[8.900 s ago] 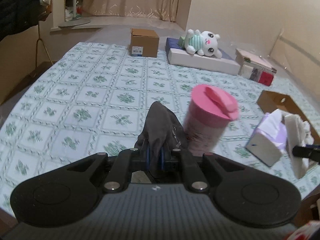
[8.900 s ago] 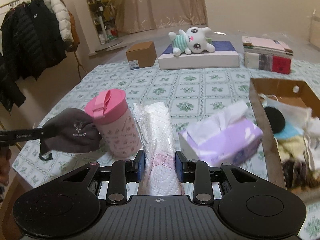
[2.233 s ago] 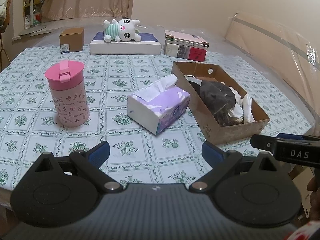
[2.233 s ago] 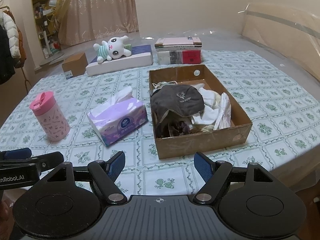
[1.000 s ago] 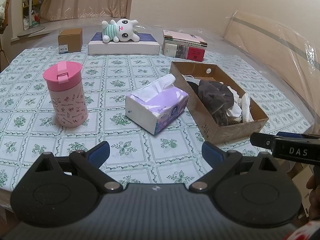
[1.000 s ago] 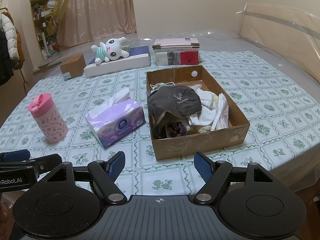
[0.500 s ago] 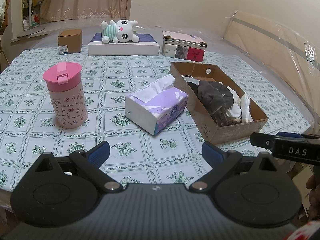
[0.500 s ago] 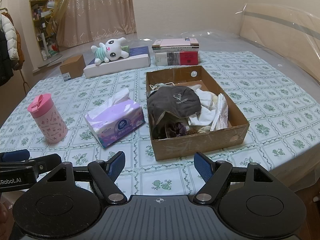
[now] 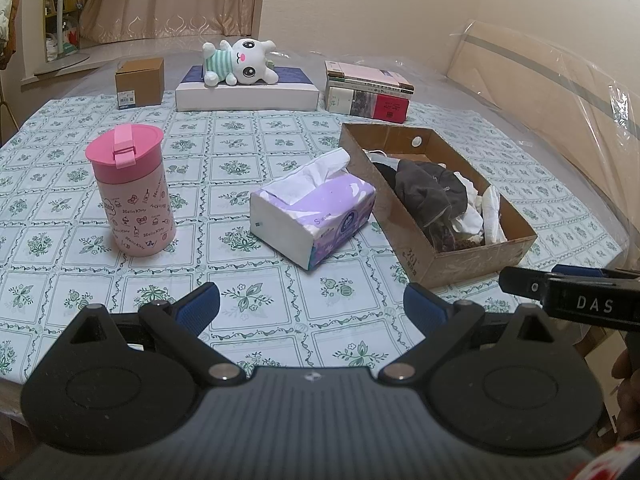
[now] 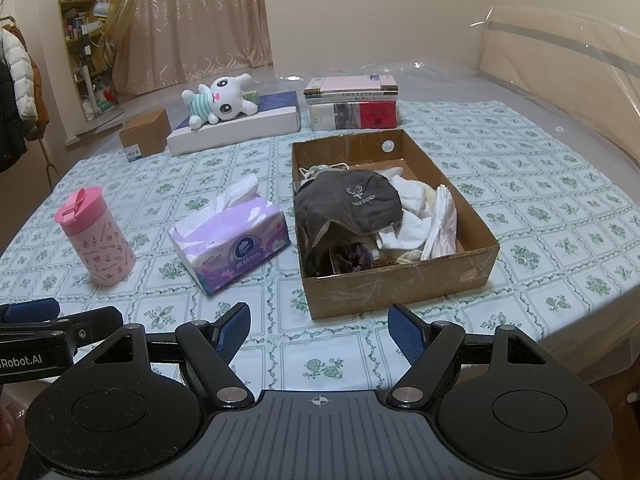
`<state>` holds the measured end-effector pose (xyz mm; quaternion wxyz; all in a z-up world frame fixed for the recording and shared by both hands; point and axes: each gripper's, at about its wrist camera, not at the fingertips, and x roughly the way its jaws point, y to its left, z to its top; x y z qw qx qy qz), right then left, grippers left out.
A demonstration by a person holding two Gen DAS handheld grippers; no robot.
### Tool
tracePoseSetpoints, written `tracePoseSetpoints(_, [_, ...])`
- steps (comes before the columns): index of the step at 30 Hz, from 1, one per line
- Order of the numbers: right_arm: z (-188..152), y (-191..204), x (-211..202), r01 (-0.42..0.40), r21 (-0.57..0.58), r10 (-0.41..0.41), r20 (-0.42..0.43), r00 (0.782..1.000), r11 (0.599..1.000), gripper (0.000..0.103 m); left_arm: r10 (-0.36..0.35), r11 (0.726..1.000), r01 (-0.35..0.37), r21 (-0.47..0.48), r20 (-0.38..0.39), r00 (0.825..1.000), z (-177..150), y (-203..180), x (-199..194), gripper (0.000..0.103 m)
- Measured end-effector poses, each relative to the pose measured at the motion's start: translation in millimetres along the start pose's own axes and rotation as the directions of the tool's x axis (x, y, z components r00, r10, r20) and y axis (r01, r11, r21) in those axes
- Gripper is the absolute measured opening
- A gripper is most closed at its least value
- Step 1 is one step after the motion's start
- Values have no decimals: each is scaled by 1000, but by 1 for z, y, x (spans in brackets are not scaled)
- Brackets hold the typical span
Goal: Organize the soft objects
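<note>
A brown cardboard box on the patterned tablecloth holds soft things: a dark grey cap on top, white cloths beside it, a purple scrunchie at the near end. My left gripper stands open over the tablecloth near the table's front edge, nothing between its blue pads. My right gripper is also open and empty, just in front of the box's near wall. Each gripper's side shows at the edge of the other's view.
A purple tissue box lies left of the cardboard box, with a pink tumbler farther left. At the back are a plush rabbit on a flat white box, stacked books and a small carton.
Over the last second nothing moved. Earlier my left gripper held the grey cap and my right a white plastic-wrapped roll; both now lie in the box and the grippers are open.
</note>
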<state>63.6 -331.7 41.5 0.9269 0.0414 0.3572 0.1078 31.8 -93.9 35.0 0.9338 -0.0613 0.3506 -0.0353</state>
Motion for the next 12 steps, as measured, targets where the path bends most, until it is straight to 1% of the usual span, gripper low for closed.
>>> tracePoseSetpoints(12, [-1,-1,1,0,3,0,-2,1000,1000,76,-4,1000,4,7,17,1000,-1,2,0,97])
